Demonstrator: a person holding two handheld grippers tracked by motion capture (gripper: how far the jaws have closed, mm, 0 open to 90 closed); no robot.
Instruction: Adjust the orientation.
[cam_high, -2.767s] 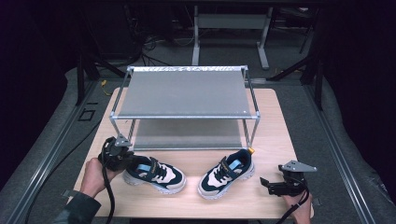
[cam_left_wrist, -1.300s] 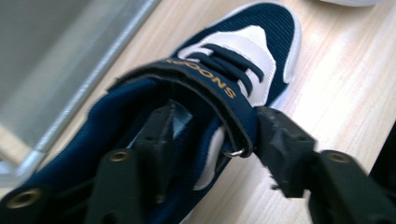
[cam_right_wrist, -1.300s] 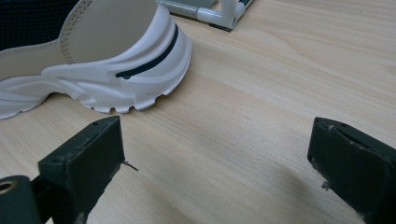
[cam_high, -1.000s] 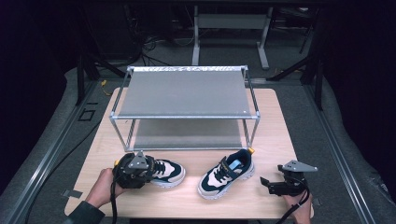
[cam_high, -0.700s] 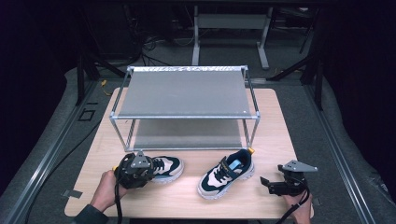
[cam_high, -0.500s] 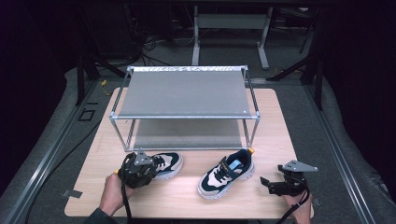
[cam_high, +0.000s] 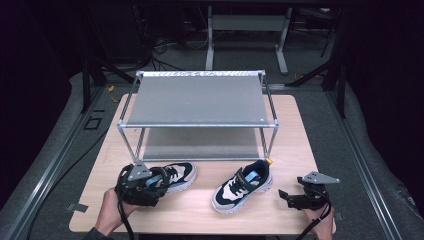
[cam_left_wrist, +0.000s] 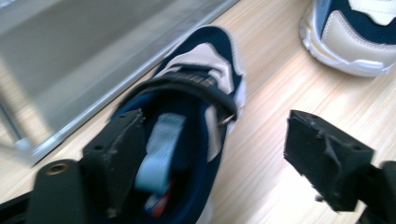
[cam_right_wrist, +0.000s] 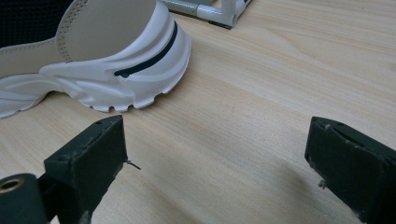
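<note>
Two navy, white and beige sneakers lie on the wooden table in front of a metal rack. The left sneaker points its toe toward the rack. My left gripper sits at its heel. Its jaws have just been opening and now stand open, one above the shoe's mouth and one beside the shoe, neither pressing on it. The right sneaker lies at the middle front. Right of its heel, my right gripper is open over bare wood.
A two-shelf metal rack stands across the back of the table, its lower shelf just beyond the shoes. A rack foot stands past the right sneaker's heel. The floor around the table is dark, with cables and a stand behind.
My left gripper moved from left of the left sneaker onto its heel, and the sneaker turned so its toe points at the rack. The right gripper and right sneaker stayed put.
</note>
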